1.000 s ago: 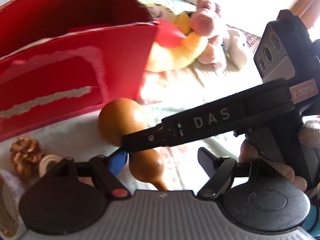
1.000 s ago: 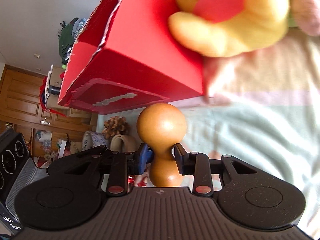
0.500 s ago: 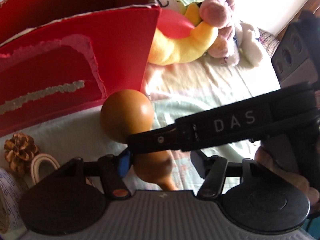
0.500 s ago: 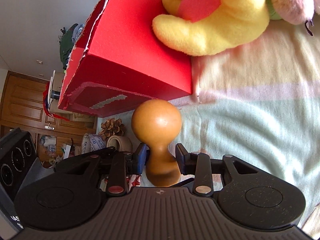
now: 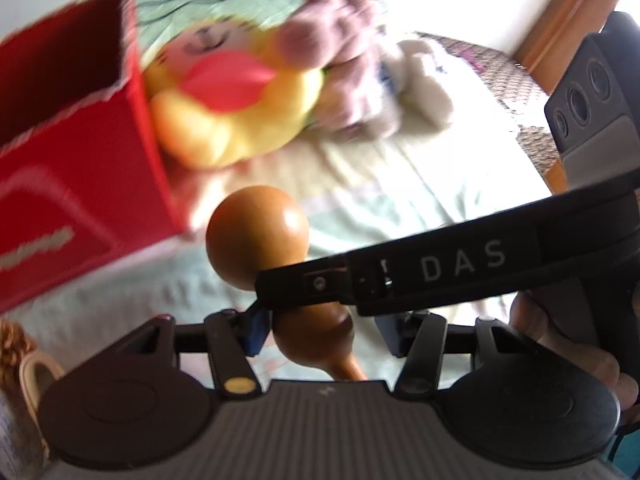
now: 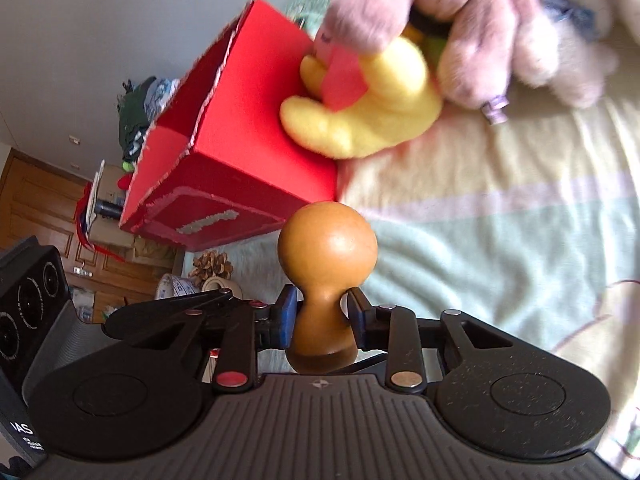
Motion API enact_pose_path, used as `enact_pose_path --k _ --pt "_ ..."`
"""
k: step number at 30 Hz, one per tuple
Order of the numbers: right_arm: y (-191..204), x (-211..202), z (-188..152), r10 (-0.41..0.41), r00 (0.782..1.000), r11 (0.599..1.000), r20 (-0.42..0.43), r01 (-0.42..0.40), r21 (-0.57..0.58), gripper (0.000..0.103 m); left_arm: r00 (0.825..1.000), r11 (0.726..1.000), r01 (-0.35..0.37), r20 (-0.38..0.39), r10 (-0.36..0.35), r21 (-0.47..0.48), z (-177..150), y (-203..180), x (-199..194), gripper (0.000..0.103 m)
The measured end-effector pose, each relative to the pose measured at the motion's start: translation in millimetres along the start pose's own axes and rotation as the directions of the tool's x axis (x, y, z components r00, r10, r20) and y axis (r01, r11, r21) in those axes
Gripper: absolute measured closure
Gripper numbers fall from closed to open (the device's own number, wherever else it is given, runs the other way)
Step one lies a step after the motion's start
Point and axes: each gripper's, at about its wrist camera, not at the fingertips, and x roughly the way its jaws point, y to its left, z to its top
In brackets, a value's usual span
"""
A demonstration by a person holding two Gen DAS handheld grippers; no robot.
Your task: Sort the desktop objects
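Two grippers are on one gourd right now, and you've got it off the blanket between them. Your right gripper (image 6: 322,318) is angled downward with its jaws closing on the narrow waist of the wooden gourd (image 6: 326,264), both pads pressed against it, the round bulb jutting out ahead of the fingertips. Your left gripper (image 5: 322,330) comes in from the other side, pointing steeply down; its jaws are closing too, the blue left pad (image 5: 256,330) just beside the gourd's lower bulb, the opposite pad standing clear of it, so no pinch there. Across the left wrist view your right gripper's black arm runs in from the right, and your fingers (image 5: 560,344) show wrapped on its handle below. The gourd hangs just in front of the lower corner of the red cardboard box (image 6: 248,128), which stands open-topped on the striped blanket (image 6: 500,248). Behind the box lie a yellow plush toy (image 6: 372,108) and a pink plush toy (image 6: 460,20), touching each other. Farther left, near the box's front, sit a pine cone (image 6: 210,266) and a roll of tape (image 6: 218,282), side by side.
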Motion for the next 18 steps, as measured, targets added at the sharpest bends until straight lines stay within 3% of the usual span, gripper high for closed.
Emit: enact_pose_path --k 10,18 --pt "34 -52 16 0.015 0.984 0.996 0.177 0.001 -0.09 0.071 0.988 0.996 -0.003 0.152 -0.011 0.094 33 -33 -52 0.046" --pt "93 -52 42 0.044 0.957 0.979 0.287 0.015 -0.201 0.07 0.962 0.991 -0.028 0.274 -0.01 0.135 58 -1 -110 0.045"
